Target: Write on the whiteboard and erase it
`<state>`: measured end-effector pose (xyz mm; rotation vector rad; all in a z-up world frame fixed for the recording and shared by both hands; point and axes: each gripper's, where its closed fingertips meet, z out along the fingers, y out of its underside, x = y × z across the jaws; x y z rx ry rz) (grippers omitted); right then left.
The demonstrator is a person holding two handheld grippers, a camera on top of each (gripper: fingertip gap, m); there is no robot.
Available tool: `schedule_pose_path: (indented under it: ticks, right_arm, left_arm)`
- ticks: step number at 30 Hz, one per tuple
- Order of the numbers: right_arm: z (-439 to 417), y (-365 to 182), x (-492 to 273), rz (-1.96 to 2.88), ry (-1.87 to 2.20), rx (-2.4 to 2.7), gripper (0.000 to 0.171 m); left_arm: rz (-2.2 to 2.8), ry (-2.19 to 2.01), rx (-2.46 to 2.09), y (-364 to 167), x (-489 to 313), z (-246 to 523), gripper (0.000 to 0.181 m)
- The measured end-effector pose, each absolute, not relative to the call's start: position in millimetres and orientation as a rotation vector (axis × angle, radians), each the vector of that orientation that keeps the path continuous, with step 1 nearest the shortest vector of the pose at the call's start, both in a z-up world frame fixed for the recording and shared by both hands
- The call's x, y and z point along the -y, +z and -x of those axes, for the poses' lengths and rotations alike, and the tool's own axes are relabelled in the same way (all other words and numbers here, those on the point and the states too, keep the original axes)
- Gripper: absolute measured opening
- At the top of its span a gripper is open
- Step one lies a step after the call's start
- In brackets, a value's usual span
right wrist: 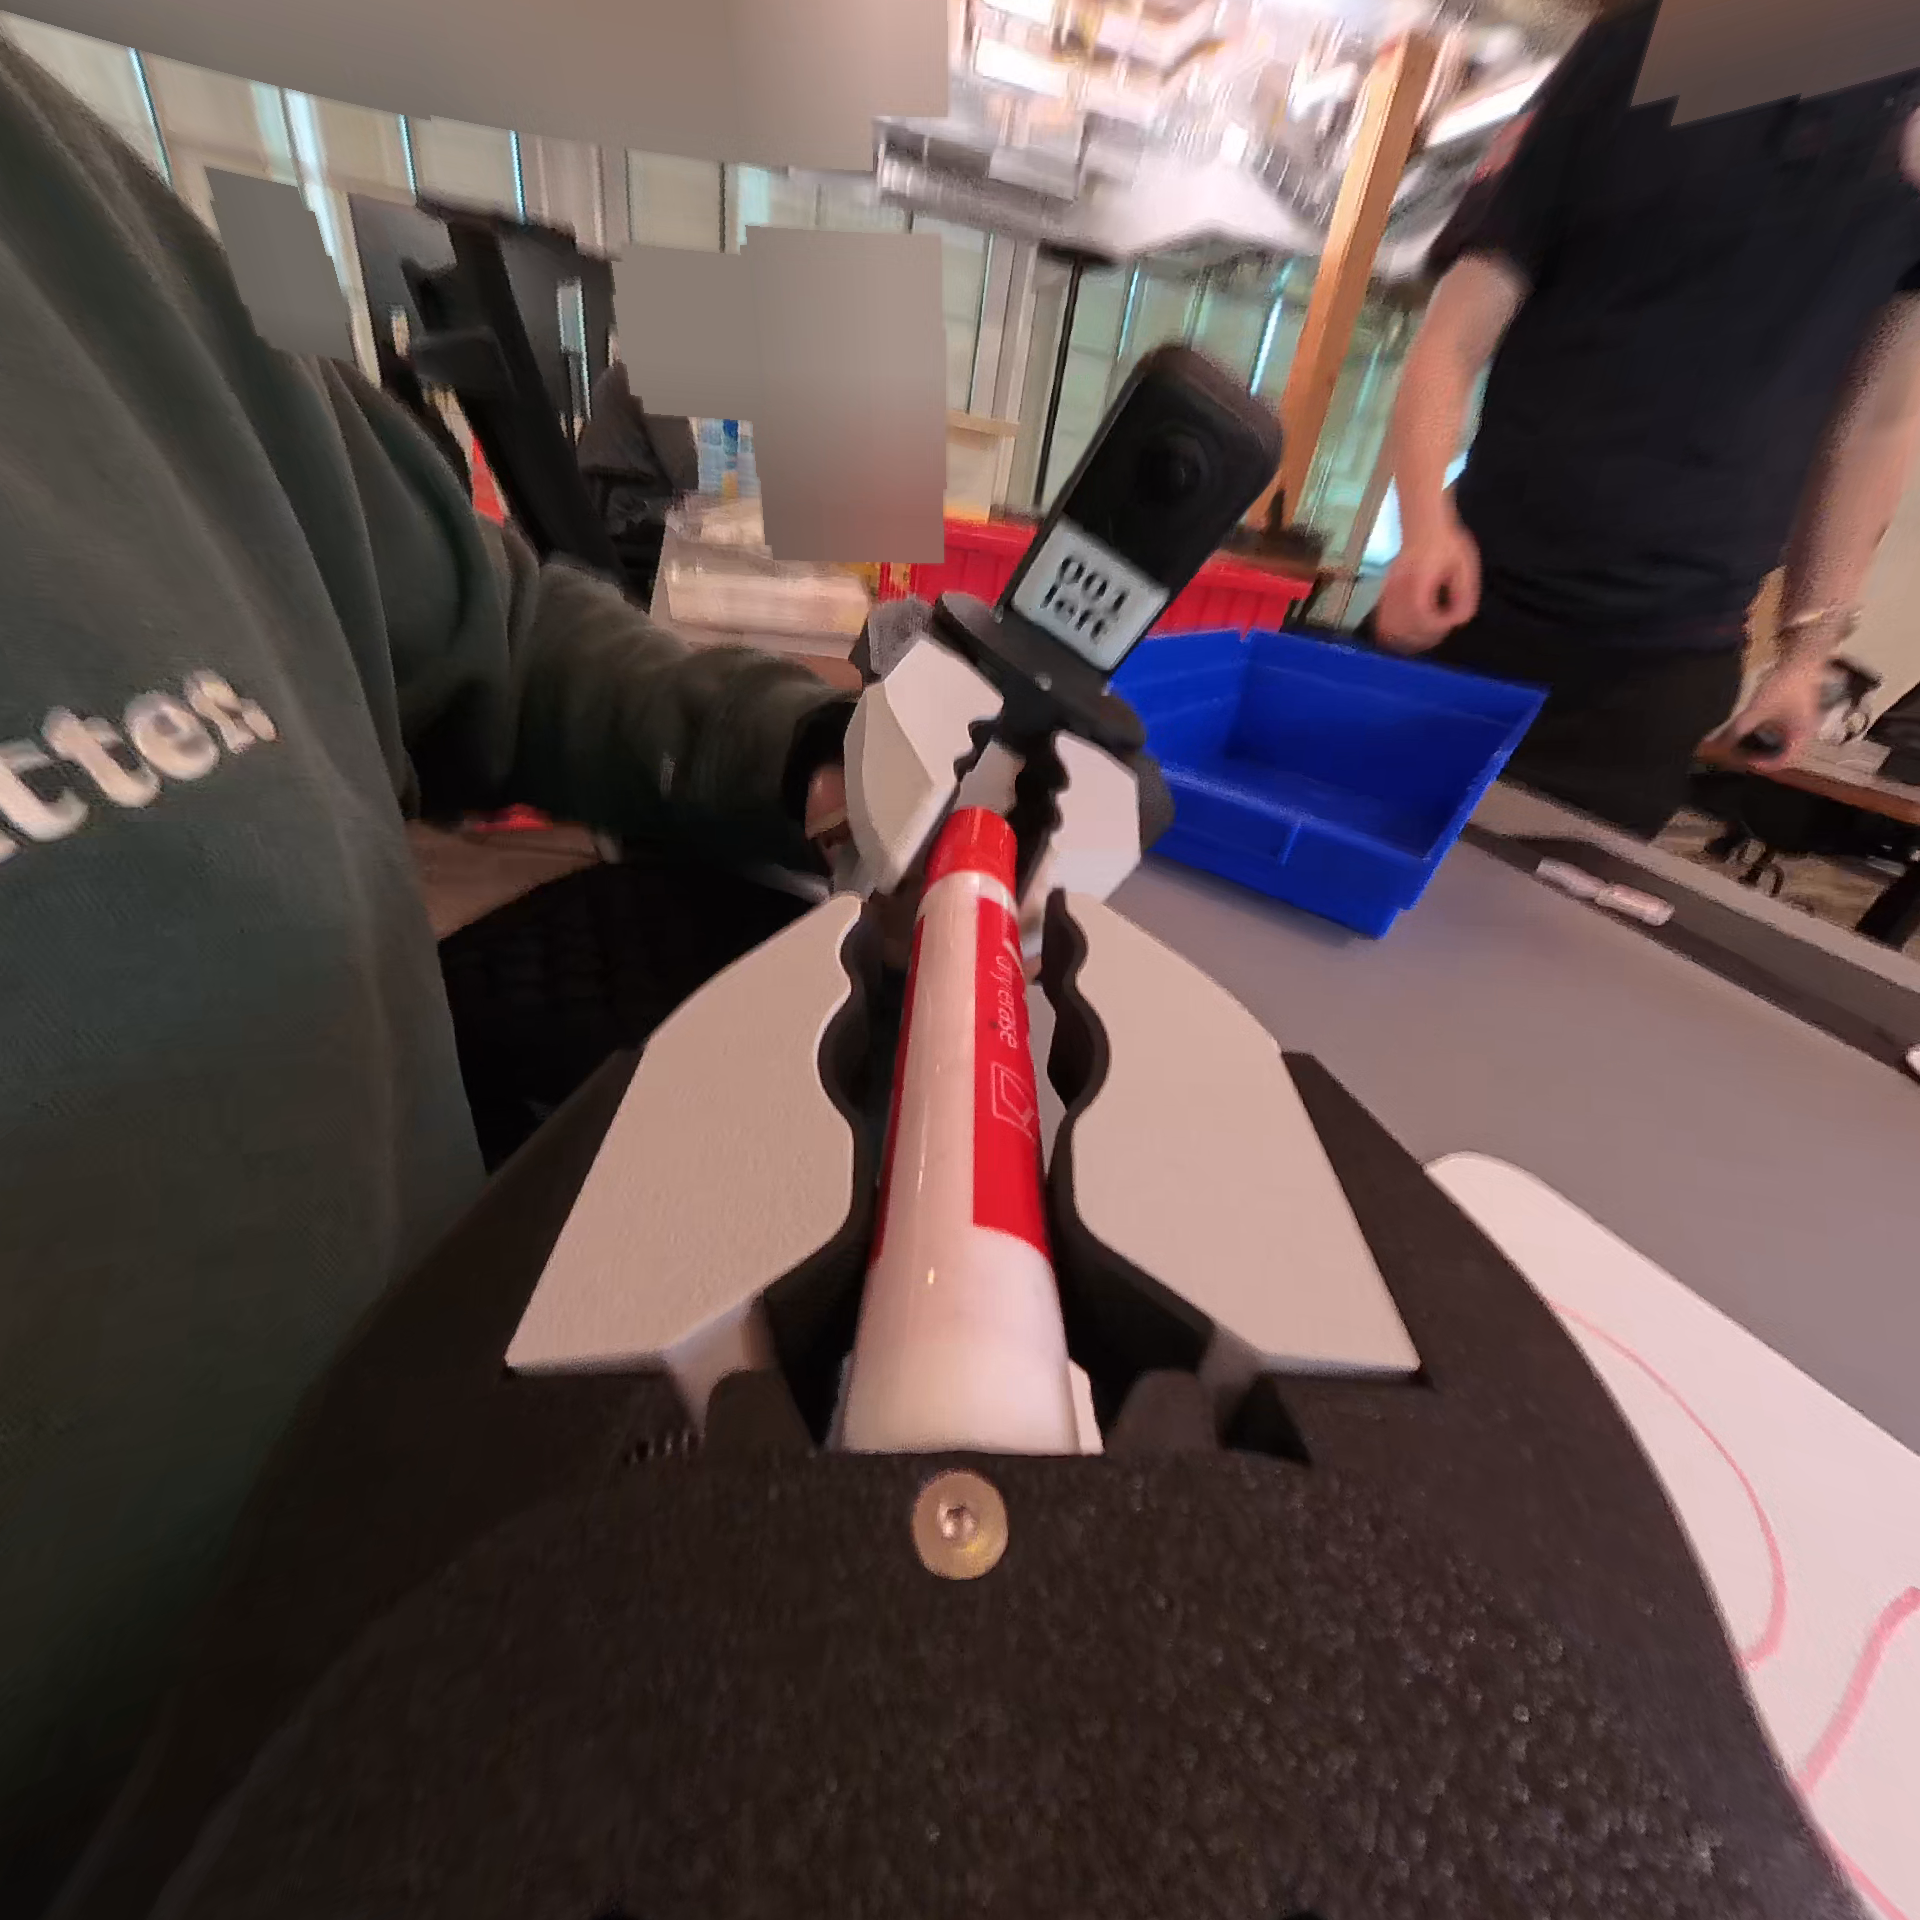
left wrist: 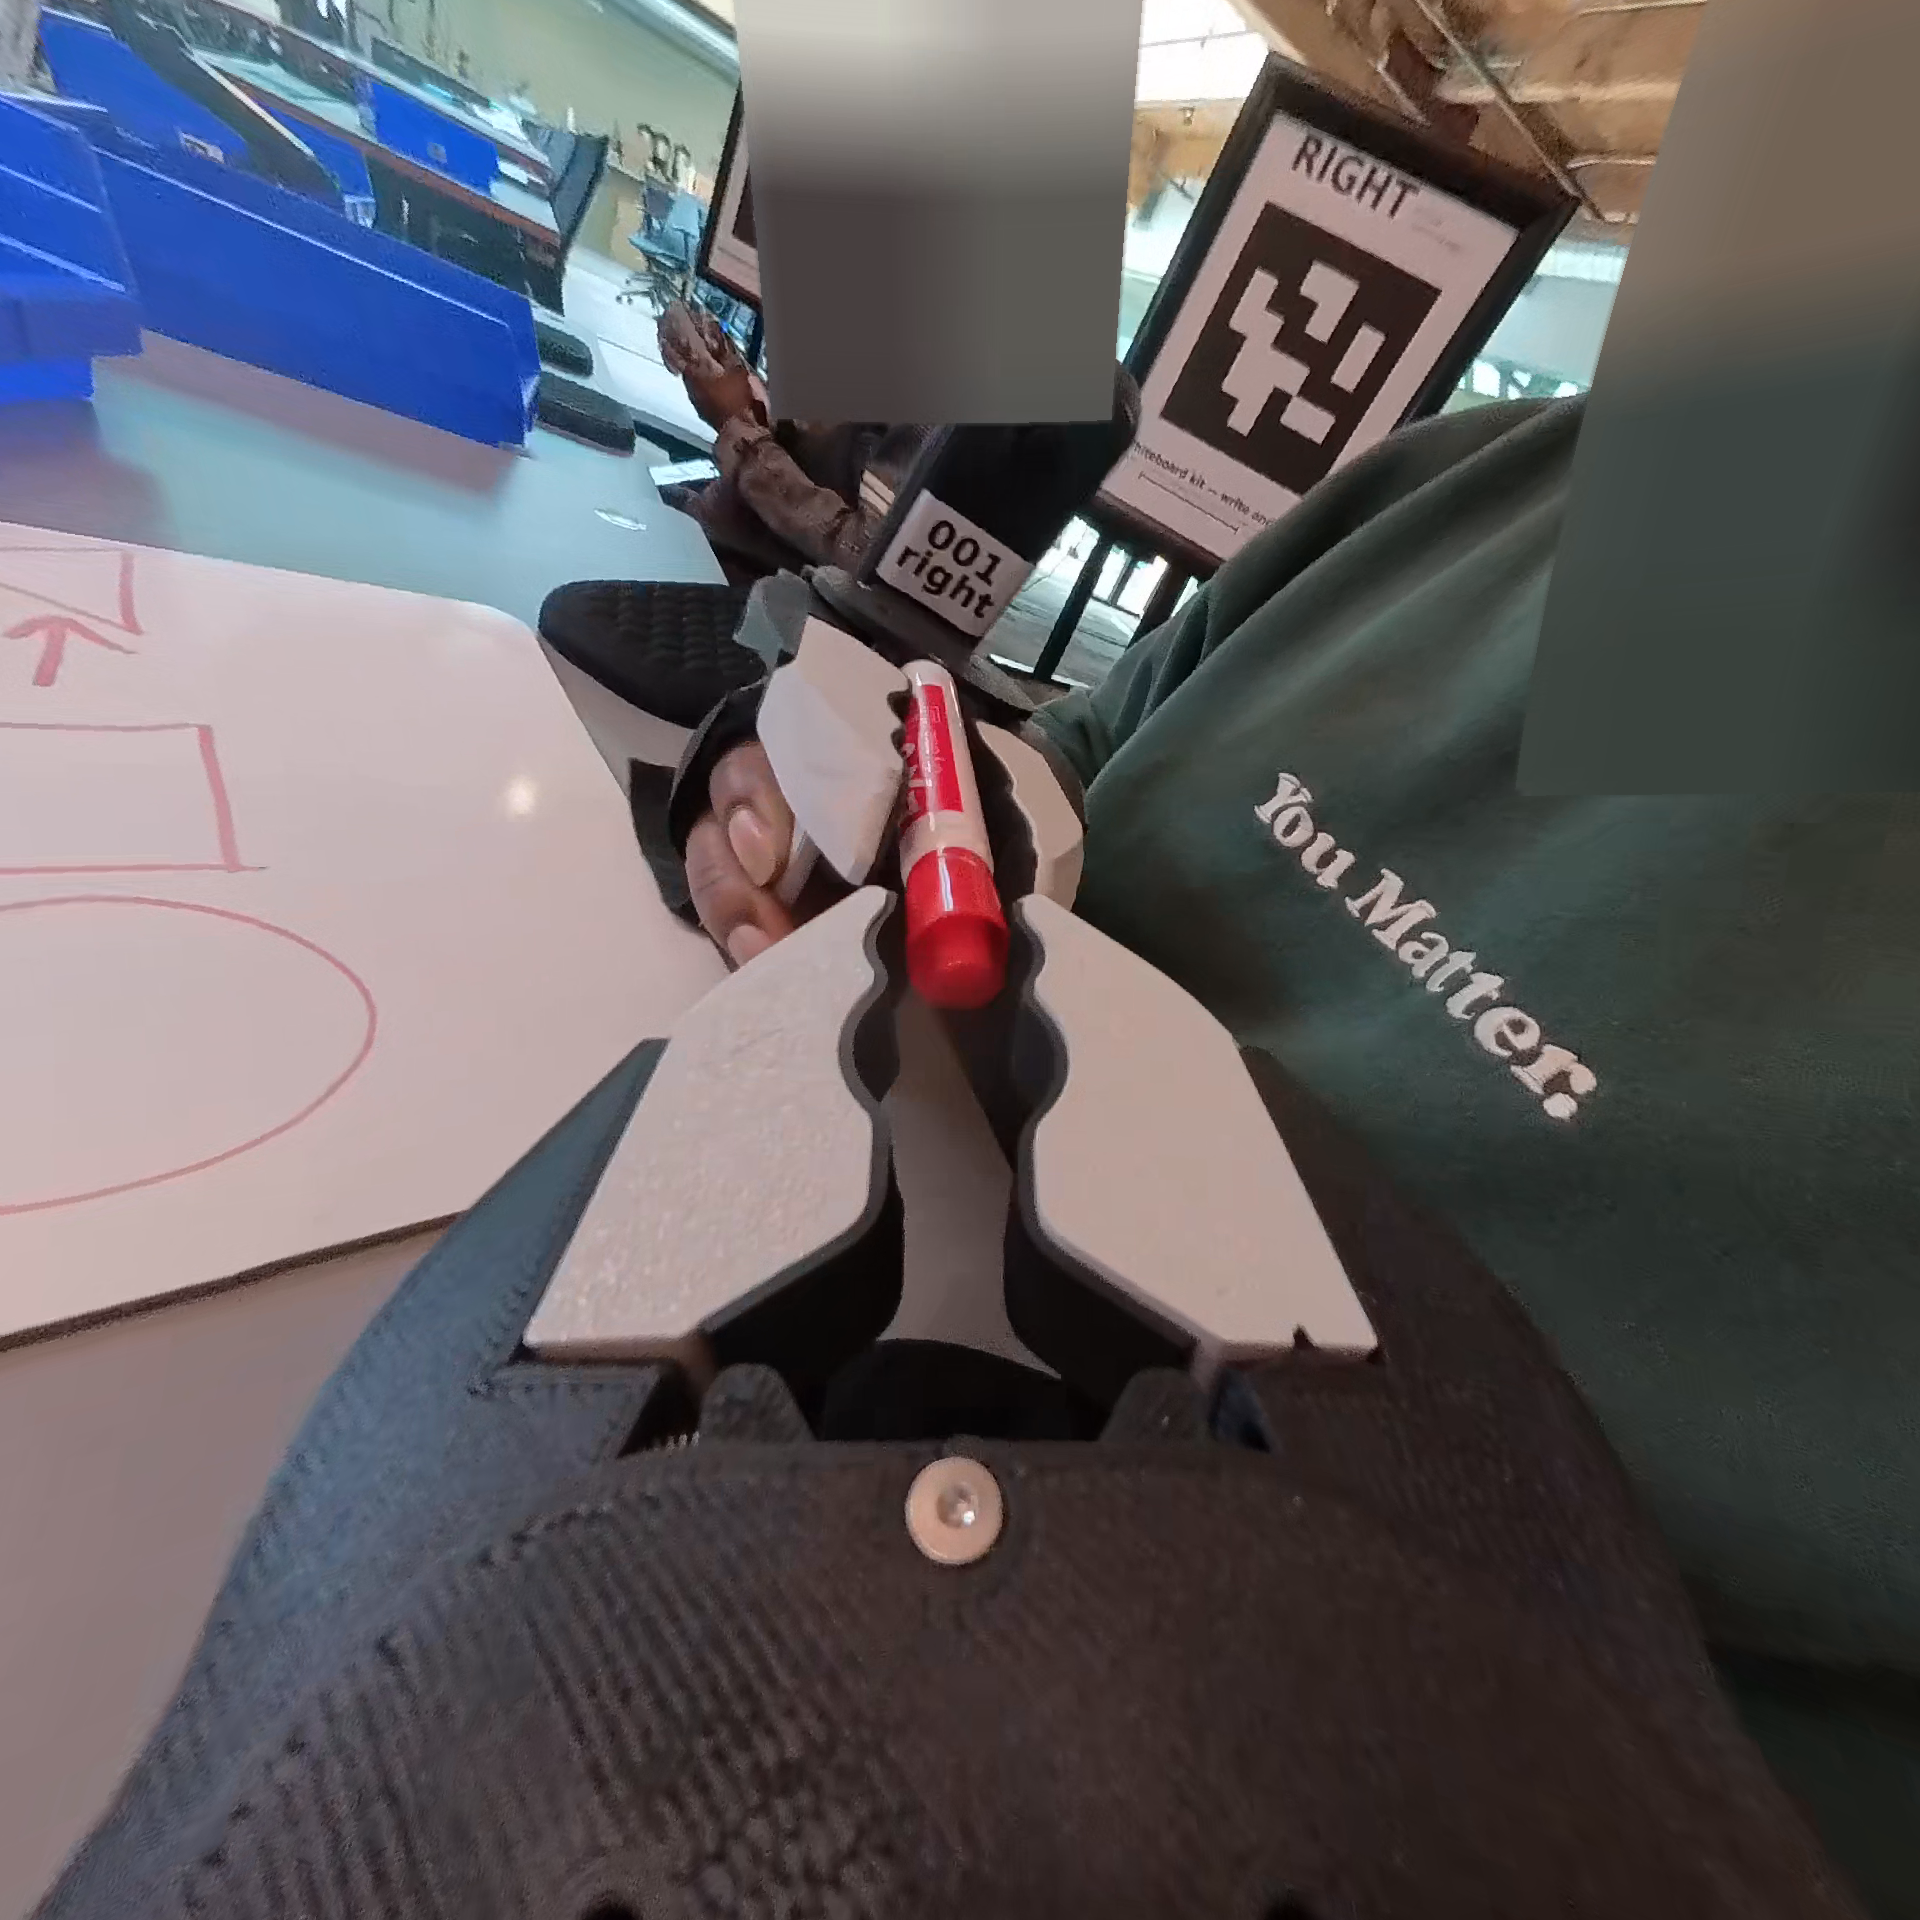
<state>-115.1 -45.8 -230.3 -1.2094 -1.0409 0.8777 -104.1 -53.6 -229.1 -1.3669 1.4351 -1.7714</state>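
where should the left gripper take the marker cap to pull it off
Grip the red cap across its round sides, coming end-on along the marker. The cap points straight at the left gripper, and the right gripper already clamps the white barrel, leaving only the cap free.

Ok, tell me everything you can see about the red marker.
The marker is a glossy plastic dry-erase pen with a white barrel, a red printed label and its red cap on. It is held off the table, lying lengthwise between the right tool's fingers, which clamp its barrel. Its capped end sits between the left tool's fingertips; whether they press it is unclear. The writing tip is hidden.
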Motion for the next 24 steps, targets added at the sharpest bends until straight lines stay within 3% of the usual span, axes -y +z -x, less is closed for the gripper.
schedule_pose_path:
  ticks: [14,20,24]
  right_arm:
    - [94,-215,27,1.252,0.859,0.933,0.038]
    - [71,-247,14,1.532,0.475,1.216,0.034]
    - [74,-267,13,1.559,0.265,1.440,0.019]
  left_arm:
    - [1.324,-1.660,-1.293,-210,23,109,0.019]
    - [1.431,-1.504,-1.316,-233,5,108,0.020]
    - [1.450,-1.440,-1.369,-242,11,102,0.020]
